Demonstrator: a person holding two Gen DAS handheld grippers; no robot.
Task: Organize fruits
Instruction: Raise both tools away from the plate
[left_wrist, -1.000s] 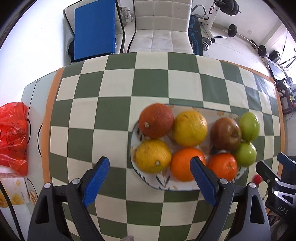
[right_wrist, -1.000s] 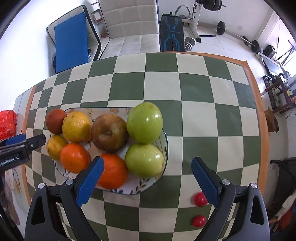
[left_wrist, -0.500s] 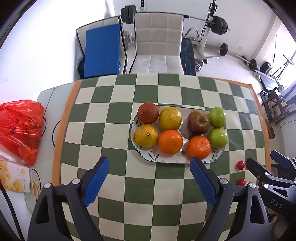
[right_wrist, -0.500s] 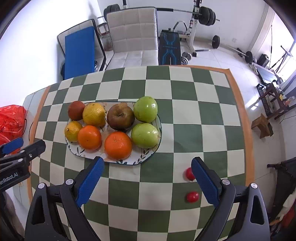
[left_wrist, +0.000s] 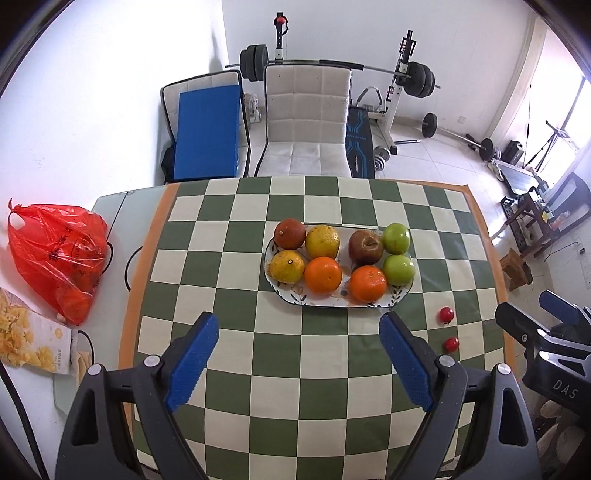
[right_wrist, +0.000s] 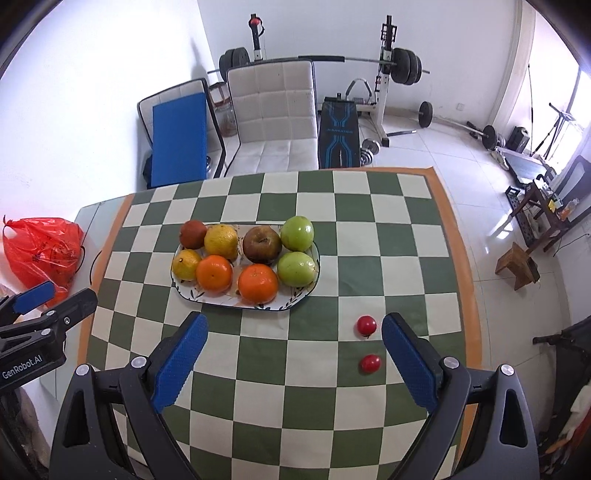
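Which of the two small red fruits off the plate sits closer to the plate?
The farther small red fruit, just off the right gripper's right fingertip; the other small red fruit lies nearer the camera.

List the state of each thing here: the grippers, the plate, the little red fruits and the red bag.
Left gripper: open, empty.
Right gripper: open, empty.
Plate: on the table, holding eight fruits.
Two small red fruits: loose on the cloth, off the plate.
Red bag: slumped, knotted.

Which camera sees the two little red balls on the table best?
The right wrist view. Both red balls lie clear on the checked cloth, large and close beside the right tongs' finger. The left wrist view shows them too, but smaller and off to the side.
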